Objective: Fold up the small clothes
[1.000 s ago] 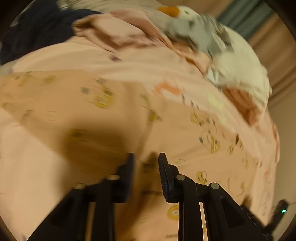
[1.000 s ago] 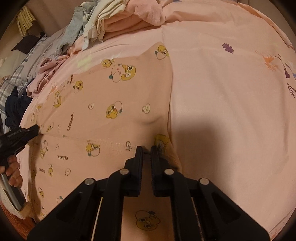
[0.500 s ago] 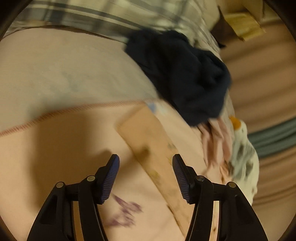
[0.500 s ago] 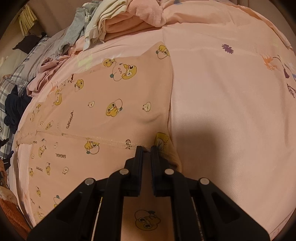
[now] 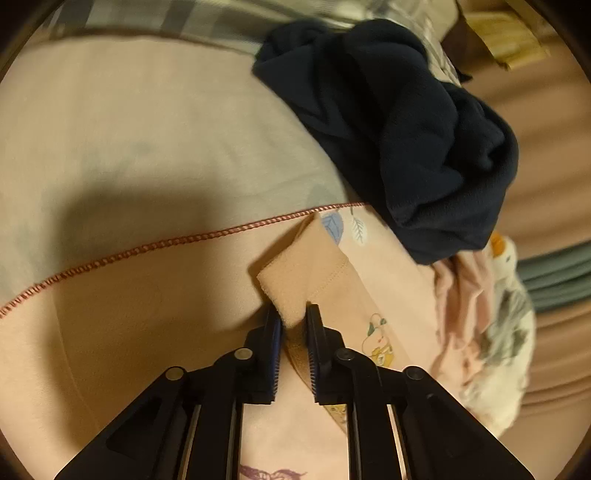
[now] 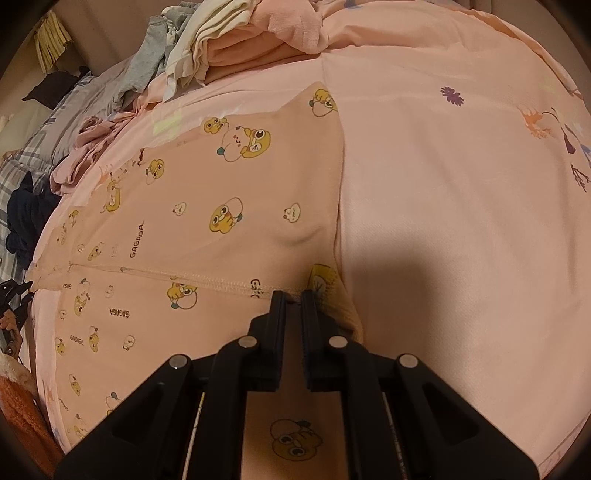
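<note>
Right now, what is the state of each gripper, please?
Left gripper: closed on the cuff of the pink printed garment.
Right gripper: closed on the same garment's edge.

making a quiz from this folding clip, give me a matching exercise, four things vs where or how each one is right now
Things:
1. left gripper
2. right gripper
3. navy garment
4. cream garment

States:
A. in the clothes pile at the far end of the bed
B. crumpled beside the plaid bedding
C. shut on the printed garment's seam
D. shut on a plain cuff

Pairs: 1-D, 2-C, 3-B, 4-A
</note>
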`<state>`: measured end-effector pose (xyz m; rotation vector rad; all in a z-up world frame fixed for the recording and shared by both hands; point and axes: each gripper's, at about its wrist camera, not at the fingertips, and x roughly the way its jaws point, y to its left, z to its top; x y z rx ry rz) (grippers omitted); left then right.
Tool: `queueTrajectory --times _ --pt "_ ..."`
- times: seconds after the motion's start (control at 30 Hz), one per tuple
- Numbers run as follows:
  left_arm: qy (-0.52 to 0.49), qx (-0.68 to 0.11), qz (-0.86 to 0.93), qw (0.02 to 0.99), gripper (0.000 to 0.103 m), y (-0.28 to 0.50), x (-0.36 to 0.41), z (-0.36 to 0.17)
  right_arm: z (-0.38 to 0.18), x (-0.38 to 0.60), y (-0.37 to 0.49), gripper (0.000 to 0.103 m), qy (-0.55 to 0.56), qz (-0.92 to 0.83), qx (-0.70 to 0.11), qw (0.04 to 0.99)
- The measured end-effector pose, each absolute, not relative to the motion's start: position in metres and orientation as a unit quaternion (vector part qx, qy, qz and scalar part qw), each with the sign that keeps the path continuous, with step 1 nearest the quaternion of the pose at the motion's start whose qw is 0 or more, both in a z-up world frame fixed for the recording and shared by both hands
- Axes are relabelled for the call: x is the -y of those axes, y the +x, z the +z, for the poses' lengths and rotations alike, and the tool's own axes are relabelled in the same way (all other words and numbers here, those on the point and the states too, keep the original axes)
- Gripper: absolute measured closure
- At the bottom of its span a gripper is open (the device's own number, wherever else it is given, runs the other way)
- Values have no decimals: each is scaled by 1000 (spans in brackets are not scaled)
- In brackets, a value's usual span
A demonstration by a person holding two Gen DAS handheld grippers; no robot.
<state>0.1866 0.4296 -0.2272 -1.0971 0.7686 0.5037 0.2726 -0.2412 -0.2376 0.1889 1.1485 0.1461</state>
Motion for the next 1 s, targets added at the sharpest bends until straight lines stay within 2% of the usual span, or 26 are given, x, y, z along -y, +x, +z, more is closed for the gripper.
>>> queueTrajectory --times 0.17,0.3,0.43,0.57,0.7,0.83,1.0 --pt "-397 -362 263 801 96 202 -396 -190 -238 241 271 95 87 66 -538 836" --pt "-364 -339 211 842 96 216 -358 -146 -238 240 270 95 80 68 -532 840" --pt "-326 -316 123 883 96 239 -292 -99 -239 246 268 95 102 72 -526 841" --pt "-289 -328 32 899 96 269 -209 -77 -240 249 266 95 122 73 -522 841" --pt "-243 -367 -60 896 96 299 -108 -81 -239 244 266 95 103 72 -522 844" --pt "-201 -428 -118 873 96 321 -10 -112 -241 249 265 95 114 78 -517 845" --pt "-186 -499 -152 833 95 332 56 -147 -242 254 264 95 132 91 -514 843"
